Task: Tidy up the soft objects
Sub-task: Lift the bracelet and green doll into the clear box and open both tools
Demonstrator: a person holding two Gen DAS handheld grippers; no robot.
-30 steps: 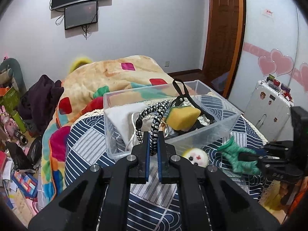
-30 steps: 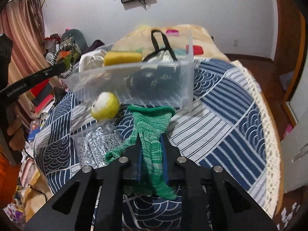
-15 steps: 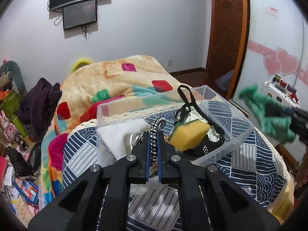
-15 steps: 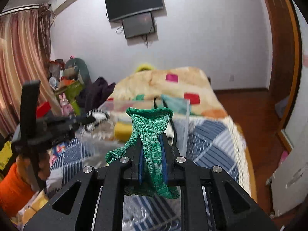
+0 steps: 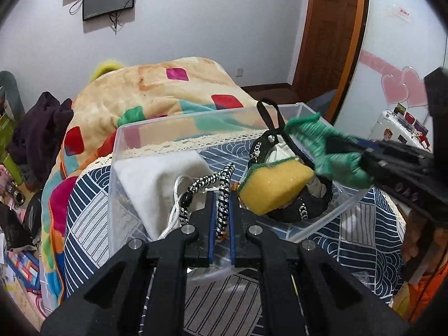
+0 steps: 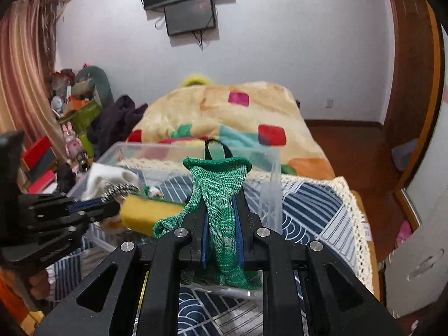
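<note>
A clear plastic bin (image 5: pixel 126 140) stands on the bed and holds a white cloth (image 5: pixel 156 176), a yellow sponge (image 5: pixel 275 187) and a black bag (image 5: pixel 302 210). My left gripper (image 5: pixel 221 210) is shut on a black-and-white braided cord (image 5: pixel 224 196) over the bin's near side. My right gripper (image 6: pixel 219 224) is shut on a green knit glove (image 6: pixel 217 193) and holds it above the bin (image 6: pixel 268 162); it also shows in the left wrist view (image 5: pixel 361 151) over the bin's right part, with the glove (image 5: pixel 322 145) above the sponge.
The bin rests on a blue-and-white patterned bedspread (image 5: pixel 350 240) with a lace edge (image 6: pixel 355 224). A colourful blanket (image 5: pixel 156 95) lies behind it. Clutter (image 6: pixel 78 106) sits at the left wall, a white suitcase (image 5: pixel 400 128) at the right.
My right gripper has carried the green glove from the bedspread up and over the bin. My left gripper, still holding the cord, has moved closer over the bin.
</note>
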